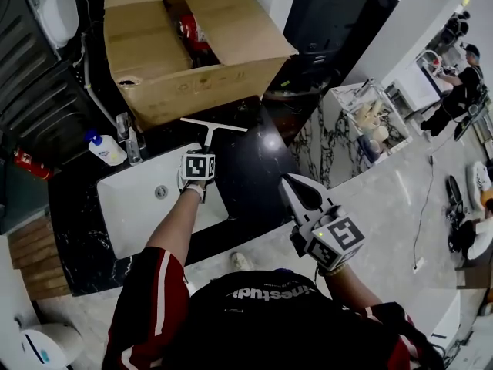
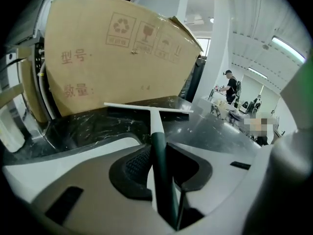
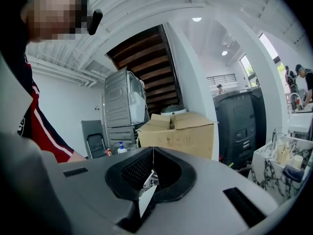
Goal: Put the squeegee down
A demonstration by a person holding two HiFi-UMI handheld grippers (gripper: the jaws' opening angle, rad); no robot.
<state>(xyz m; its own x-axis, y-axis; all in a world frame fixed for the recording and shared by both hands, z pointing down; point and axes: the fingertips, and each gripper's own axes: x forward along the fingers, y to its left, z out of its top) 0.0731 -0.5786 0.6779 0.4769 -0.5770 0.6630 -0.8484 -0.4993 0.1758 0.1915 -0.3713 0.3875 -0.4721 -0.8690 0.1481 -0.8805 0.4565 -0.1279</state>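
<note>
The squeegee has a white T-shaped blade (image 1: 213, 125) (image 2: 146, 106) and a dark green handle (image 2: 160, 165). My left gripper (image 1: 206, 151) (image 2: 159, 148) is shut on that handle and points down and away from me. The blade hangs low over the black marble counter (image 1: 254, 160), just in front of the cardboard box (image 1: 192, 45); I cannot tell whether it touches the counter. My right gripper (image 1: 290, 185) (image 3: 153, 153) hovers off the counter's near right corner, jaws shut, nothing between them.
A white sink (image 1: 139, 206) lies under my left arm, with a faucet (image 1: 127, 133) and a pump bottle (image 1: 104, 149) behind it. The big box (image 2: 117, 53) fills the counter's back. A marble stand with bottles (image 1: 362, 122) is at right; people stand far right.
</note>
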